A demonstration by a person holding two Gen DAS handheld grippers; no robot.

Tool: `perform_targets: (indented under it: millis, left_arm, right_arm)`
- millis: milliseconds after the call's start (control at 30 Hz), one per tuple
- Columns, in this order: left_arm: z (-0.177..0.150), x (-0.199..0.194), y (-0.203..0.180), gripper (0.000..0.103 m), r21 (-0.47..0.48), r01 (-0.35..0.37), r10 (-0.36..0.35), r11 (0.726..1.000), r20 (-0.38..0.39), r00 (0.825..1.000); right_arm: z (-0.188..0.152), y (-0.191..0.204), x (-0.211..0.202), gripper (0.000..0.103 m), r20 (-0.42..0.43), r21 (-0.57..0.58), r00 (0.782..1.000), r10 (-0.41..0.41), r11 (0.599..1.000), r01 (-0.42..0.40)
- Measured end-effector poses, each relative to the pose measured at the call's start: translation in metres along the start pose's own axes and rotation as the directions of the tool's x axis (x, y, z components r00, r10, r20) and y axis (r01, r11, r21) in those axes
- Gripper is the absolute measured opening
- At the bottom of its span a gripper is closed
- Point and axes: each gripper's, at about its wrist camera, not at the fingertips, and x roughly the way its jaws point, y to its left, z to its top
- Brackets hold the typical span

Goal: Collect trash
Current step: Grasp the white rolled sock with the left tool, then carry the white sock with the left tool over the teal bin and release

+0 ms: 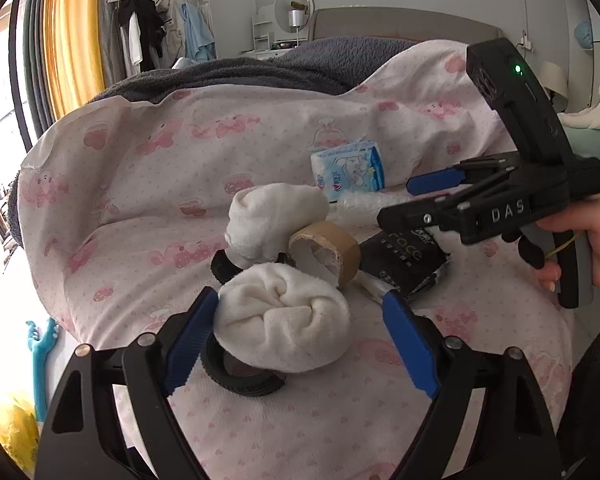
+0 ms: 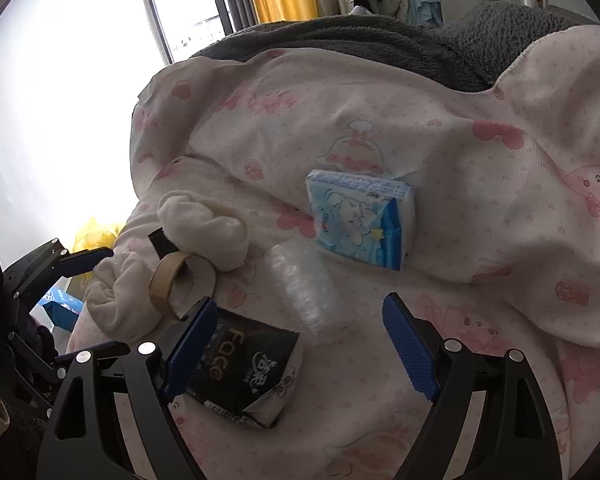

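- Your left gripper [image 1: 300, 332] hangs low over a pink-patterned quilt [image 1: 148, 184], jaws spread. A rolled white sock [image 1: 284, 320] sits between them; the left blue pad touches or nearly touches the sock's edge, the right pad stands clear of it.
- Under that sock lies a black ribbed ring [image 1: 240, 380], partly hidden.
- Just behind it sits a second rolled white sock [image 1: 272, 220], and leaning against both is an empty brown cardboard tape core [image 1: 332, 252], tilted on its edge.
- To the right of the core lies a black wrapper [image 1: 404, 264] printed "face", flat on the quilt.
- Your right gripper [image 2: 300, 344] hovers over that same black wrapper [image 2: 244, 368], jaws wide apart and pinching nothing. The wrapper lies near the left pad, partly under it in this view; you cannot tell if they touch.
- Just beyond the wrapper lies a crumpled piece of clear bubble wrap [image 2: 304, 284], between the wrapper and a blue-and-white tissue pack [image 2: 360, 216], which lies flat further up the quilt.
- From the left wrist view your right hand [image 1: 588, 240] shows wrapped around the gripper's handle, beside the wrapper.
- A grey fleece blanket [image 1: 260, 68] lies behind the quilt.
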Motion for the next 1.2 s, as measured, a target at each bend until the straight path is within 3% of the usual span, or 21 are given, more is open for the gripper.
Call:
perform_targets:
  millis: [133,233,433,633,933,1200]
  left_arm:
    - [0.000,0.005,0.002,0.076,-0.013,-0.023,0.023,1.000,-0.016,1.000]
    - [-0.001,0.009,0.008,0.067,-0.044,-0.032,0.031,0.999,-0.035,0.999]
    - [0.000,0.007,0.011,0.057,-0.073,-0.030,0.028,0.997,-0.029,0.999]
    - [0.000,-0.005,0.015,0.054,-0.100,-0.012,0.012,0.995,0.000,1.000]
    - [0.003,-0.045,0.027,0.054,-0.152,-0.003,0.020,0.988,0.106,0.994]
    - [0.000,-0.068,0.050,0.055,-0.218,-0.048,0.074,0.975,0.111,0.991]
  right_arm:
    - [0.004,-0.006,0.003,0.084,0.001,0.014,1.000,0.007,1.000,-0.007]
    - [0.006,-0.004,0.008,0.072,-0.012,0.006,1.000,0.014,1.000,-0.014]
    - [0.010,0.001,0.023,0.061,-0.051,-0.007,0.999,-0.006,1.000,0.006]
    - [0.018,0.006,0.035,0.053,-0.076,0.003,0.997,-0.023,1.000,0.023]
    - [0.022,0.012,0.044,0.043,-0.121,-0.015,0.990,-0.078,0.997,0.077]
    - [0.035,0.035,0.036,0.043,-0.085,-0.053,0.988,-0.130,0.991,0.126]
